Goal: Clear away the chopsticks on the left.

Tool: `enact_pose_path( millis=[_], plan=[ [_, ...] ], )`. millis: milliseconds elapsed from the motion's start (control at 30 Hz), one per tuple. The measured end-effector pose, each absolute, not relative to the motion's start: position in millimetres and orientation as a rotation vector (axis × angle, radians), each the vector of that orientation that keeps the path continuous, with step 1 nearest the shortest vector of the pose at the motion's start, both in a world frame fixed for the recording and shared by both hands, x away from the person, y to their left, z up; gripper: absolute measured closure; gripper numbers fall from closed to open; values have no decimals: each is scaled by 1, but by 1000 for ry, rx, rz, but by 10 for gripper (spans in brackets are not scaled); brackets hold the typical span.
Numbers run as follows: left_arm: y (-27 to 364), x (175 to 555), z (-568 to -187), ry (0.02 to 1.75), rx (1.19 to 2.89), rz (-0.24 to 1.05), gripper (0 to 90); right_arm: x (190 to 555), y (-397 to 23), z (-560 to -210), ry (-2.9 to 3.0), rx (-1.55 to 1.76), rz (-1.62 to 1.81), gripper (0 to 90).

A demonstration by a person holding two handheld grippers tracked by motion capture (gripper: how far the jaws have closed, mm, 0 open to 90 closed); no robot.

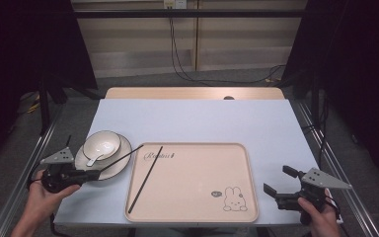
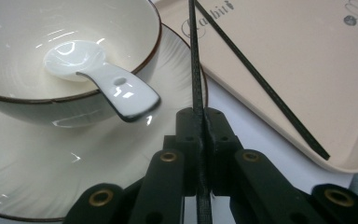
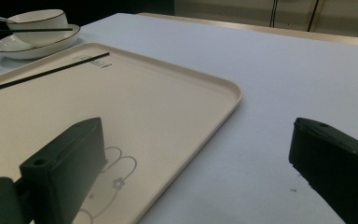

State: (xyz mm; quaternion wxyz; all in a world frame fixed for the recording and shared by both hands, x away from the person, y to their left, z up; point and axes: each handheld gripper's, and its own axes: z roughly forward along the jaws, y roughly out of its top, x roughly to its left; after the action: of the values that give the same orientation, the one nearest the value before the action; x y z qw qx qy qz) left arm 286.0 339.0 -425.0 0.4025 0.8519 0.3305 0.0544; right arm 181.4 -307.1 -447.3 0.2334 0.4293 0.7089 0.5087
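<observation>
black jaws of the left gripper [image 2: 199,116] are pinched tight on one chopstick [image 2: 195,56], which sticks out over the plate [image 2: 37,177] toward the tray [image 1: 192,182], while its twin, the second chopstick [image 1: 145,178], already lies on the tray's left part. right gripper [image 1: 282,184] waits past the tray's right edge, jaws wide and empty (nothing between them). judging by this, the held stick is mid-carry; next comes laying it beside its twin, clear of the bowl [image 1: 101,143] and spoon [image 2: 100,77]
</observation>
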Motion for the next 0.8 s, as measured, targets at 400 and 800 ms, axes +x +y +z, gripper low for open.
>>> enact_pose_path(
  millis=[400,800],
  plan=[
    [332,265,-415,893,2076,120,857,181,-307,-447,1947,1178,1399,34],
    [310,248,-413,956,2025,140,856,181,-306,-447,1947,1173,1402,34]
  ],
)
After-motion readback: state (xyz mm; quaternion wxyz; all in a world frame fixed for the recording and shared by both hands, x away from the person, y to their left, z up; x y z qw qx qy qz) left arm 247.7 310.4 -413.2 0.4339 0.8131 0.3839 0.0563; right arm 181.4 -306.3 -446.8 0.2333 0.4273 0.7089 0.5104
